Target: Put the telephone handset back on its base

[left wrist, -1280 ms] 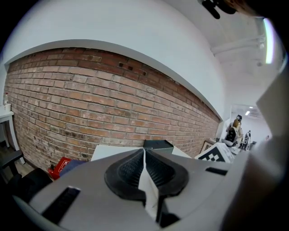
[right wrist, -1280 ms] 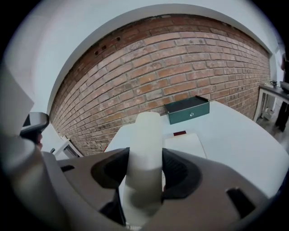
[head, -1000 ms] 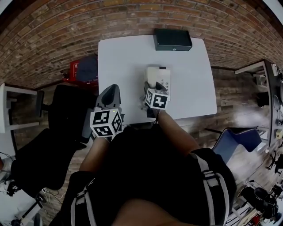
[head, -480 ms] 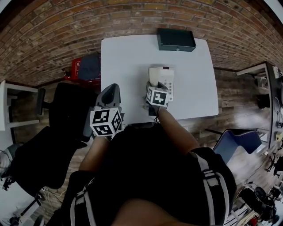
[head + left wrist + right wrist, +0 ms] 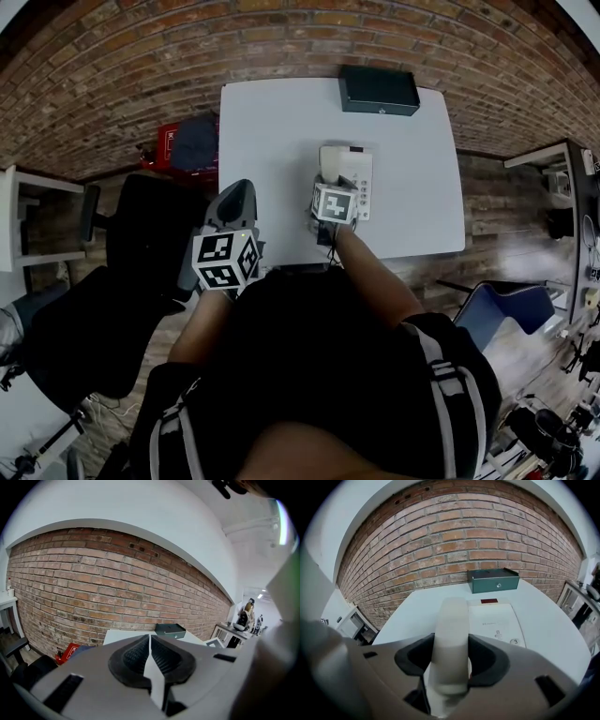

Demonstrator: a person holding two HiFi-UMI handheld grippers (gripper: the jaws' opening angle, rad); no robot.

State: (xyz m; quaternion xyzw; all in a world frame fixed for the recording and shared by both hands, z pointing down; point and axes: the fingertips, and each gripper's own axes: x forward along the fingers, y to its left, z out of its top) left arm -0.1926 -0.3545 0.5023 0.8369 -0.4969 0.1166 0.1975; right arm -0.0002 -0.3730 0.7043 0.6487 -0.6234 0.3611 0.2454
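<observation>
Right gripper view shows your right gripper (image 5: 451,660) clamped on the pale handset (image 5: 451,616), which runs up the middle of the frame between the two pads. Just right of it the phone base (image 5: 496,620) lies flat on the white table (image 5: 408,616). Whether the handset touches the base cannot be told. A dark green box (image 5: 493,580) sits at the top of the table by the brick wall (image 5: 440,531). Your left gripper (image 5: 150,654) has its jaws pressed together on nothing, and in the head view it sits near the table's lower left corner.
</observation>
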